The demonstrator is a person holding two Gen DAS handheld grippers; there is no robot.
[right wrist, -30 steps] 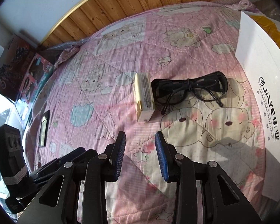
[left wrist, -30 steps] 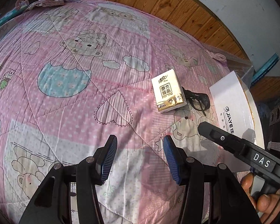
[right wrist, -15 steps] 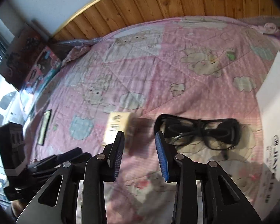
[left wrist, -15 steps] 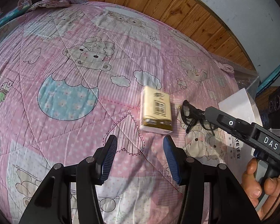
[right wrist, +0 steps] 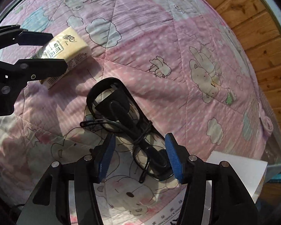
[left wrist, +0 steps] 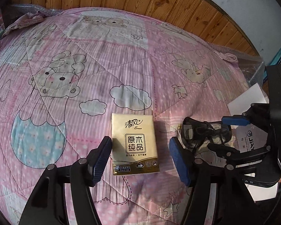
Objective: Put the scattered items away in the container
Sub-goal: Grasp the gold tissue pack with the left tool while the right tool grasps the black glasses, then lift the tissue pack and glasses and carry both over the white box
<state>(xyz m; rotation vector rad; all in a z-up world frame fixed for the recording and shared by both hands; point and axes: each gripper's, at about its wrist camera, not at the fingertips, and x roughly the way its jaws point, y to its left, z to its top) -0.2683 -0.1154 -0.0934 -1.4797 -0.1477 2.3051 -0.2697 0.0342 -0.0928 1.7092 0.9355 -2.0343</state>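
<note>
A beige tissue pack (left wrist: 134,144) lies flat on the pink bear quilt (left wrist: 106,60). My left gripper (left wrist: 140,159) is open, one finger on each side of the pack's near end. Black glasses (right wrist: 121,116) lie folded to the pack's right. Low over them my right gripper (right wrist: 138,157) is open, its blue pads either side of the near lens. In the left wrist view the glasses (left wrist: 202,133) show with the right gripper (left wrist: 223,134) over their far end. The right wrist view shows the pack (right wrist: 69,45) between the left gripper's fingers (right wrist: 45,66).
A white box (right wrist: 234,168) with printed lettering sits at the quilt's right edge, also in the left wrist view as the white box (left wrist: 252,140). A wooden headboard (left wrist: 121,1) runs behind the bed. A dark flat object (right wrist: 13,5) lies far left.
Both grippers dropped toward the quilt and opened wider. The left closed in until the tissue pack sits between its fingers; the right swung round and now straddles the glasses.
</note>
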